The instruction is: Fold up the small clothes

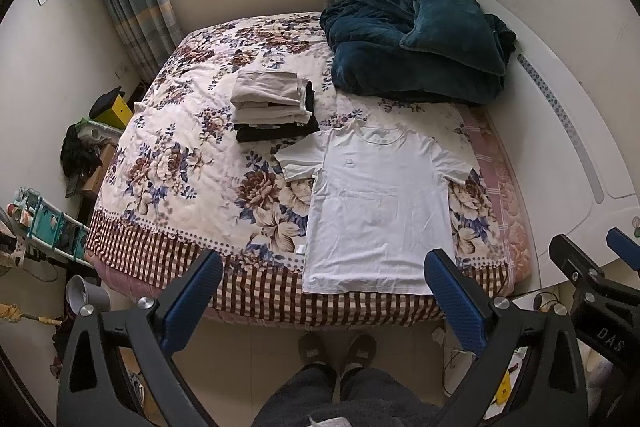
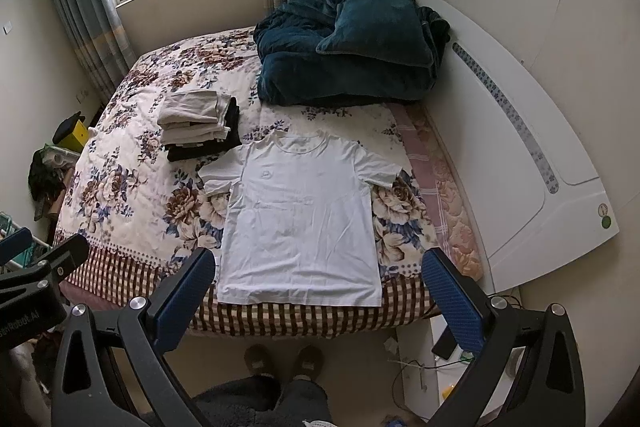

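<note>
Your left gripper [image 1: 322,269] stands wide open, empty, its two blue ribbed pads low in the frame. Your right gripper [image 2: 318,267] likewise: jaws spread, nothing held.

One white T-shirt [image 1: 378,203] lies flat, front up, centre-right of the frame on the bed [image 1: 172,163]. Thin knit, lightly creased, round neckline toward the window, both short sleeves spread, hem at the checked border nearest you. Small faint emblem on the chest; unreadable.

One stack of folded clothes [image 1: 272,103] just above the shirt's left sleeve: beige pieces over black ones, count unclear.

Bedspread is quilted, floral print, brown-and-white check along the edge. One dark teal plush blanket [image 1: 416,43], heaped, upper right. White glossy headboard [image 1: 560,131] at right.

Writing: "DAS" on the black body of the right gripper, lower right of the left view.

Your two slippered feet [image 1: 338,349] at bottom centre.
</note>
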The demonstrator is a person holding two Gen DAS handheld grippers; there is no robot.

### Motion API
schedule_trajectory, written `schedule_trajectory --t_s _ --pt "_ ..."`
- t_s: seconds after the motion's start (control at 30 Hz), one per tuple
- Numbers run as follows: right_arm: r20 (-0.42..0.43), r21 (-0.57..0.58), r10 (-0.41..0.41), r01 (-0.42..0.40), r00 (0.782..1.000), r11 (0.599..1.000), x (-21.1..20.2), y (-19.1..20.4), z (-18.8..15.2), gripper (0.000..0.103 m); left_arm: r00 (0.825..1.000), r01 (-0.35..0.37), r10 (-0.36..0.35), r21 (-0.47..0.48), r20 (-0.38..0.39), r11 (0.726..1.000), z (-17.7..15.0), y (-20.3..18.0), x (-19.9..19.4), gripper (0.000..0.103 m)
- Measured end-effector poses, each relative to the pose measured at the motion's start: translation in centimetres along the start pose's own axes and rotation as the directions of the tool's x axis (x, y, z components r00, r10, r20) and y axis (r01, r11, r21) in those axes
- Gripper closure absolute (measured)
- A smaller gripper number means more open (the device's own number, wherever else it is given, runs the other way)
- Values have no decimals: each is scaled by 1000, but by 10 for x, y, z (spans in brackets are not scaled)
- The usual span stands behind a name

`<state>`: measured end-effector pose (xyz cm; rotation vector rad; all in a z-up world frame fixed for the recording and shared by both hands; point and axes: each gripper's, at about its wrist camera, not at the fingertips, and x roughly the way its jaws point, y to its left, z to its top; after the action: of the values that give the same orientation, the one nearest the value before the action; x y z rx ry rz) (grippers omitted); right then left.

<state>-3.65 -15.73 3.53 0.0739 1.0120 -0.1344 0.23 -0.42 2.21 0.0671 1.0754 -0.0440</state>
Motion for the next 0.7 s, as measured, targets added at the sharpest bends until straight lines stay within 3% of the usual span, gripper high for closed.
schedule_trajectory --t_s 0.7 --pt "4 1 3 -3 1000 1000 -9 3 0 0 1000 2 -2 3 11 1000 -5 2 -3 0"
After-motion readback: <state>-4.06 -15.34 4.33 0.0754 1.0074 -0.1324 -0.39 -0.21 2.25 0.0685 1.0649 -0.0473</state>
